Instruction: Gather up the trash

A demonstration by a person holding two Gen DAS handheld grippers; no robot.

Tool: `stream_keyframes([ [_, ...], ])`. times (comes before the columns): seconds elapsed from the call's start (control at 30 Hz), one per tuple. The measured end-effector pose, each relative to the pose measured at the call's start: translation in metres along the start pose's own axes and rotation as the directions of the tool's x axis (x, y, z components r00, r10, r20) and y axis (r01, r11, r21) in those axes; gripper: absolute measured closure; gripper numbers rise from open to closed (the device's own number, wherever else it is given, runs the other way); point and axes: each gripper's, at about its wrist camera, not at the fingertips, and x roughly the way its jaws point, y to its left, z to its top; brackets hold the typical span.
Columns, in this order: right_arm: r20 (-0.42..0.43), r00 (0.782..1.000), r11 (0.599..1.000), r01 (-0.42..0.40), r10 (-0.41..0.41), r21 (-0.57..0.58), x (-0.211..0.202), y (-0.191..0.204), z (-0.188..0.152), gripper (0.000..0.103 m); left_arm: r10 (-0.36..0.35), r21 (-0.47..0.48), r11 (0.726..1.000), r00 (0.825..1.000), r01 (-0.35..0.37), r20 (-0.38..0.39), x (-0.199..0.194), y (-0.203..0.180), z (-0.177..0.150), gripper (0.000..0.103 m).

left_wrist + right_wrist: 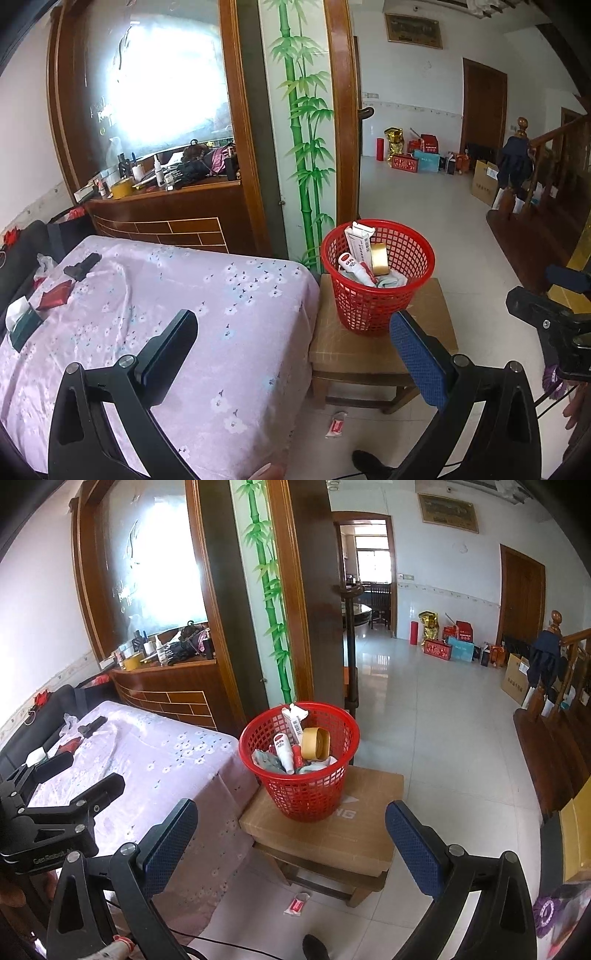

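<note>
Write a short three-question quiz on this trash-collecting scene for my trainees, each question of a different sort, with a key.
1. True or false: the red basket stands on the floor.
2. Multiple choice: the small red-and-white packet lies (A) in the basket, (B) on the floor by the wooden stool, (C) on the flowered cloth.
3. Fill in: both the left claw and the right claw are ____ and hold nothing.

Key: 1 false, it stands on a cardboard sheet on the stool; 2 B; 3 open.
</note>
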Motion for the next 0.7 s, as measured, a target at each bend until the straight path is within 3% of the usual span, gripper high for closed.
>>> stream_keyframes([
  [0.7, -0.005, 1.0, 1.0, -0.002, 0.002, -0.009, 0.0006, -0.0024, 0.0011, 0.0, -0.016, -0.036, 0.999, 0.999, 0.015, -0.029, 0.004, 0.0021, -0.0011, 0.0],
])
